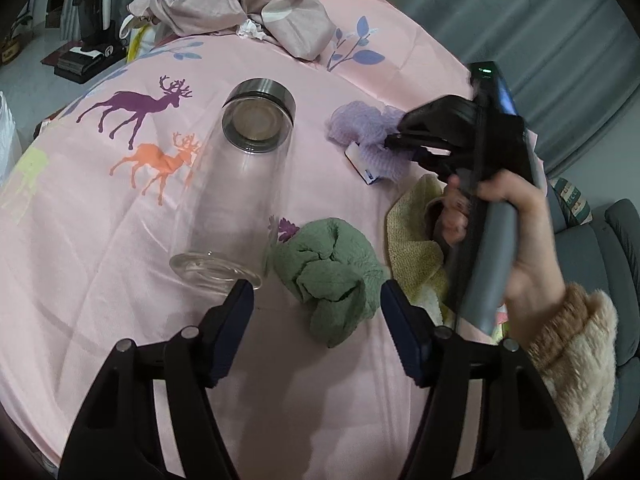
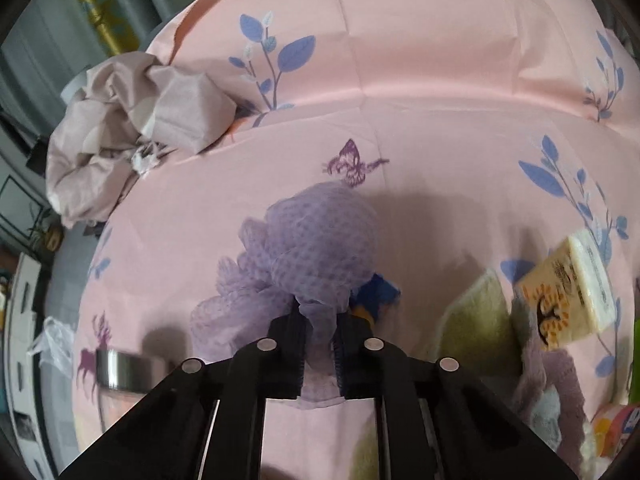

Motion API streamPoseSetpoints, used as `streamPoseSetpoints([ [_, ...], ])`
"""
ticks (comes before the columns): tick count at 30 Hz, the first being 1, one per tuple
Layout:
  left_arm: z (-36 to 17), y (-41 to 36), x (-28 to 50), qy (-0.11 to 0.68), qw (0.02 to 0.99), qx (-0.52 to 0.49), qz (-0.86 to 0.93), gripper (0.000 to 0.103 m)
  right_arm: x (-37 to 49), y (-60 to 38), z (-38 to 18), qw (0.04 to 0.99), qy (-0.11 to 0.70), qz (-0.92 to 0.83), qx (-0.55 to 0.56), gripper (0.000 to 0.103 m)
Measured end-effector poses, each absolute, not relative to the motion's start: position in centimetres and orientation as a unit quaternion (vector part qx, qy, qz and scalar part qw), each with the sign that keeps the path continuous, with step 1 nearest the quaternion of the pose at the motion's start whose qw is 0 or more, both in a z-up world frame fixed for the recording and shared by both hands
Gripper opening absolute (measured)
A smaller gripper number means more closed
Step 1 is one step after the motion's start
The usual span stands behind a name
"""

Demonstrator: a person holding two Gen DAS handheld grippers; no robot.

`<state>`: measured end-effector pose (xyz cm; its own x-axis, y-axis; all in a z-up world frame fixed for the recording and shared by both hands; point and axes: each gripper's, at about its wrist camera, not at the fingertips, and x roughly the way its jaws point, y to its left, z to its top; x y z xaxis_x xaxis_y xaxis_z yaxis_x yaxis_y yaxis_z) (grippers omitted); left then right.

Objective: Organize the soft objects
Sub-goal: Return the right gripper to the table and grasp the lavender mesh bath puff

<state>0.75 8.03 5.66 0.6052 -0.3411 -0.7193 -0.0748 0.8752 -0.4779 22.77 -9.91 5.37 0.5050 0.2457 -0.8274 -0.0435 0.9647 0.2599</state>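
At the frame's centre, the right gripper (image 2: 318, 344) is clamped on the lilac mesh pouf (image 2: 316, 240), which hides its fingertips; a blue tag (image 2: 378, 290) behind is blurred. The left gripper (image 1: 316, 304) is spread apart, the green cloth (image 1: 332, 276) between its fingers on the pink bedsheet (image 1: 120, 240).

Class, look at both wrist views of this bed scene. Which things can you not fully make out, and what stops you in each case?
- yellow towel: in the left wrist view, the right gripper and hand hide its right side.
- glass jar: right wrist view, only its metal rim shows; the gripper's linkage covers the rest.
- label on the purple mesh cloth: right wrist view, blurred and partly behind the cloth; unreadable.
- yellow carton: right wrist view, print too blurred to read.
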Motion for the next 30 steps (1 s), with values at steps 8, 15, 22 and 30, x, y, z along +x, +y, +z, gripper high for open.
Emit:
streamPoseSetpoints([
  [8,6.0,7.7,0.0,0.427,0.871,-0.234,-0.070,0.064,14.2,-13.5,11.1,0.872,0.442,0.143,0.156,0.011],
  [15,6.0,7.2,-0.4,0.426,0.869,-0.239,-0.080,0.064,5.2,-16.0,11.2,0.848,0.457,0.196,0.183,0.011],
  [22,5.7,6.4,-0.7,0.433,0.869,-0.227,-0.076,0.064,2.7,-18.1,6.3,0.807,0.540,0.149,0.187,0.014],
  [30,5.6,2.9,-1.4,0.439,0.865,-0.198,-0.138,0.064,1.5,-21.6,8.2,0.842,0.484,0.092,0.218,0.078],
])
